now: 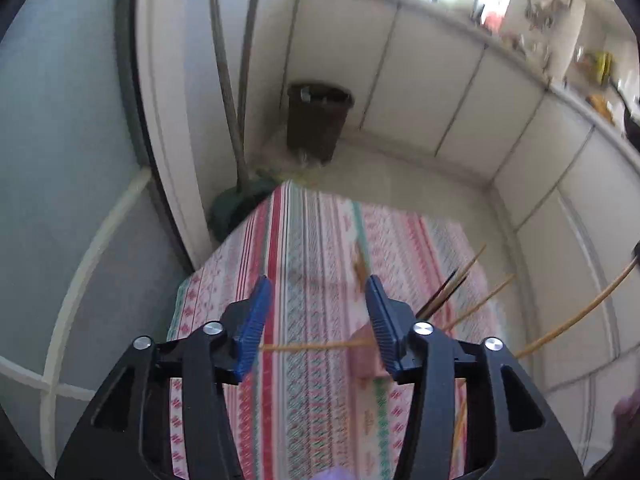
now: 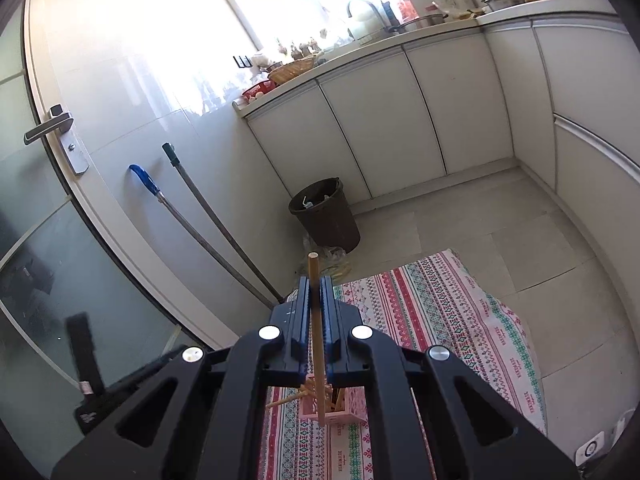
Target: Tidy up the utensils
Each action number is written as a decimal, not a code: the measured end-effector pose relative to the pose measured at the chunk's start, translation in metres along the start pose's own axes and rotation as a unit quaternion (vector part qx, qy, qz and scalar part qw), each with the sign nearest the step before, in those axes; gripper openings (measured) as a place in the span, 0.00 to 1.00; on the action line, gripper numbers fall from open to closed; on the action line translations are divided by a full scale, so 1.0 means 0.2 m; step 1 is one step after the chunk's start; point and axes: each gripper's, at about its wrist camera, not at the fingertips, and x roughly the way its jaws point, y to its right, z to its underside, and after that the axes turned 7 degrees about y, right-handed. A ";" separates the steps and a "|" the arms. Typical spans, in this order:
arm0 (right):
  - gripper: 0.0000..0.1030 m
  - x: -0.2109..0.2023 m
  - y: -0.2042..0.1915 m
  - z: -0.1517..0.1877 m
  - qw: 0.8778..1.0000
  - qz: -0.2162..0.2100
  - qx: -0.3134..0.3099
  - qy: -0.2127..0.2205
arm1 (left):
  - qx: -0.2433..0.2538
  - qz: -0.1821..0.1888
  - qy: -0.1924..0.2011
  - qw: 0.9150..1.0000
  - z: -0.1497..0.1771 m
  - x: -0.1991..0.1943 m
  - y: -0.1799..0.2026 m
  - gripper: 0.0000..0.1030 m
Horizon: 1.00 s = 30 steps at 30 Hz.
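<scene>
My left gripper (image 1: 316, 320) hangs with jaws apart over a striped tablecloth (image 1: 304, 240), a loose chopstick (image 1: 316, 346) crossing between its fingers. My right gripper (image 2: 317, 300) pinches an upright wooden chopstick (image 2: 316, 340) above a pink utensil holder (image 2: 340, 408).

Small table draped in a striped, patterned cloth (image 2: 460, 312) of red, pink, green and white, hanging over the edges. Standing on the cloth, a pink holder (image 2: 346, 410) with wooden chopsticks (image 2: 288, 398) sticking out at slants. In the left wrist view, one pale chopstick (image 1: 316, 346) crossing level above the cloth beside the holder; whether touching the cloth, cannot tell. Below the table, a pale tiled floor (image 2: 500, 224), bearing a dark bin (image 2: 326, 216) near the cabinets.
</scene>
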 end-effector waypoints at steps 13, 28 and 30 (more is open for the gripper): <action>0.05 0.01 0.00 0.01 1.000 -0.005 0.002 -0.006 | -0.579 0.198 -0.201 0.765 0.77 0.80 -0.66 0.58; 0.06 0.03 0.11 0.02 1.000 0.020 0.001 -0.022 | -0.541 0.228 -0.059 0.807 0.52 0.67 -0.72 0.06; 0.05 0.01 0.12 0.02 1.000 0.017 0.004 -0.020 | -0.484 0.231 -0.035 0.843 0.40 0.49 -0.67 0.05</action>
